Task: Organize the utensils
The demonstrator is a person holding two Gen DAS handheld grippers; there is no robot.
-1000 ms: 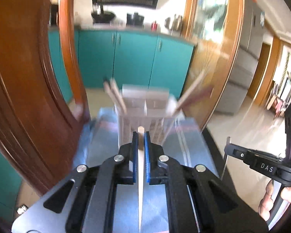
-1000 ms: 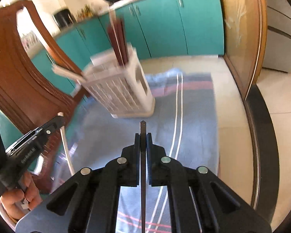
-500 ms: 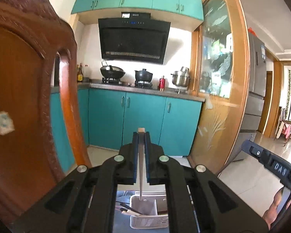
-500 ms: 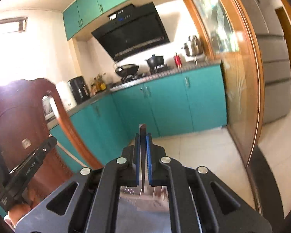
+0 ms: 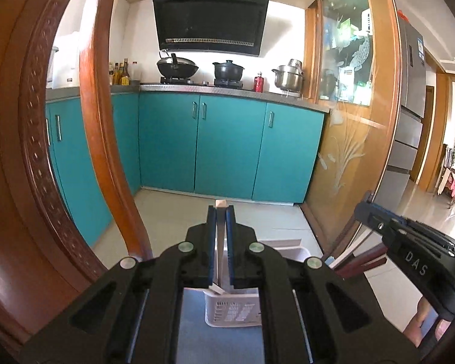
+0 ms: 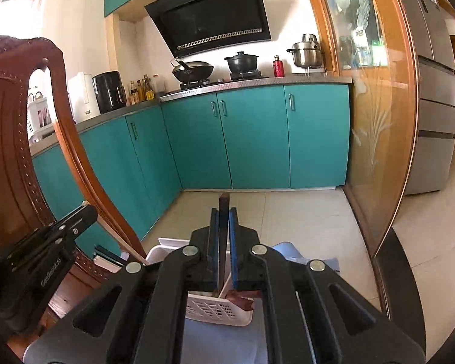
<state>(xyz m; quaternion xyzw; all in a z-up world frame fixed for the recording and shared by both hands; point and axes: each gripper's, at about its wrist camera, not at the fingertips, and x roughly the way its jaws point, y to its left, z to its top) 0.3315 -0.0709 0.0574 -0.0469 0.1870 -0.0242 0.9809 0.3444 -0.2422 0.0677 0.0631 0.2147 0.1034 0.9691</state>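
My left gripper (image 5: 221, 212) is shut on a pale wooden chopstick (image 5: 220, 242), held upright with its lower end in the white perforated utensil basket (image 5: 233, 309). My right gripper (image 6: 224, 212) is shut on a dark brown chopstick (image 6: 223, 236), also upright, its lower end reaching into the same basket (image 6: 218, 309). Both grippers hover just above the basket. Dark and pale utensils (image 5: 358, 257) lean out of the basket's right side. The right gripper also shows in the left wrist view (image 5: 409, 248), and the left gripper shows in the right wrist view (image 6: 45, 254).
The basket stands on a blue cloth (image 5: 194, 327) on the table. A carved wooden chair back (image 5: 30, 151) rises close on the left. Teal kitchen cabinets (image 5: 227, 148), a stove with pots and a glass door (image 5: 348, 121) lie beyond.
Both grippers have tilted from looking down at the table to pointing level, bringing each chopstick upright over the basket, then lowered slightly toward it.
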